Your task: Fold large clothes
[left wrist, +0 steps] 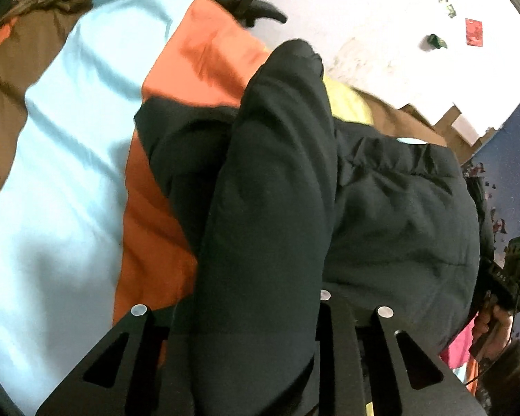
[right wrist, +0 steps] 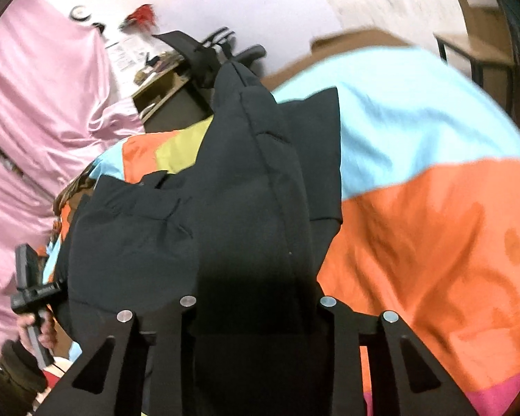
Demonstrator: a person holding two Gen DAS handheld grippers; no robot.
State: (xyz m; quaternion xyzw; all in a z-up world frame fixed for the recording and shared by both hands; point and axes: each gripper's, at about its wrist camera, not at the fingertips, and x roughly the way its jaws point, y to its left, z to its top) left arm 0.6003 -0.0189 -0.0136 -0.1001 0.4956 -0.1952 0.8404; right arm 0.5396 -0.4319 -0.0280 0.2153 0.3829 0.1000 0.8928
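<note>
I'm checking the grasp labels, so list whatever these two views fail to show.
- Left gripper fingertips: left wrist view, buried under the black garment.
- Right gripper fingertips: right wrist view, same cloth covers them.
- Garment type: bunched, cannot tell.
- Bedspread: blurred, edges cut off.
</note>
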